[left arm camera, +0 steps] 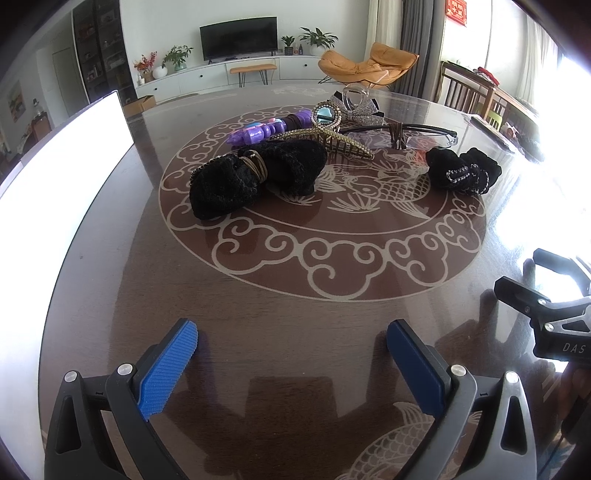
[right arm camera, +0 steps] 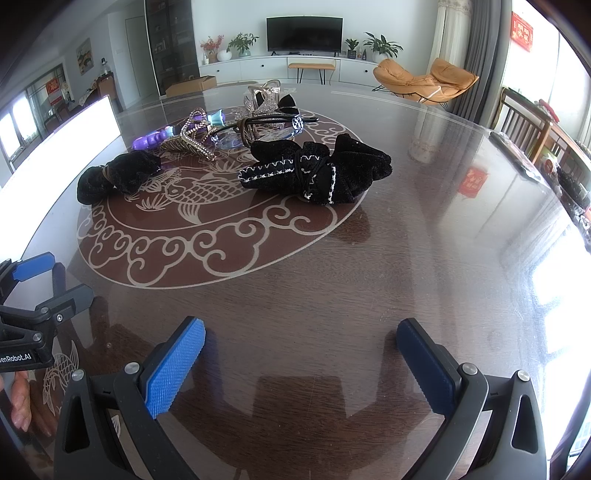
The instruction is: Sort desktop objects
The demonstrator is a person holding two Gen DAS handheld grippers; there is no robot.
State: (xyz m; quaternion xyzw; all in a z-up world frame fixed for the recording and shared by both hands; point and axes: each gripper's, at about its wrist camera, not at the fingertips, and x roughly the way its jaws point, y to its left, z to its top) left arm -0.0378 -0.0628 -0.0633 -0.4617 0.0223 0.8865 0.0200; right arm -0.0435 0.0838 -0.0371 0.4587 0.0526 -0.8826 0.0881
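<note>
Both grippers, left [left arm camera: 291, 363] and right [right arm camera: 301, 363], hover with fingers wide and empty above the table [right arm camera: 406, 280]. Beyond them, on the fish medallion [left arm camera: 369, 192], lie two black pouches [left arm camera: 255, 177] [right arm camera: 314, 171], glasses [left arm camera: 417, 134] and hair clips [left arm camera: 332, 142].

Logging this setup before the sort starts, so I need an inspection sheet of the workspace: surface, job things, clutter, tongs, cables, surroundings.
Surface: glossy dark table with pale fish-and-cloud pattern; strong window glare.
Job's things: black scrunchie with tan bands; black stitched scrunchie; gold claw clip; purple toy; glasses; rhinestone bow.
Clutter: white panel at the table's left edge.
Tongs: left tongs open, empty, above bare table; right tongs open, empty.
Cables: nothing seen.
Surroundings: television, orange chair, potted plants, wooden chairs.
</note>
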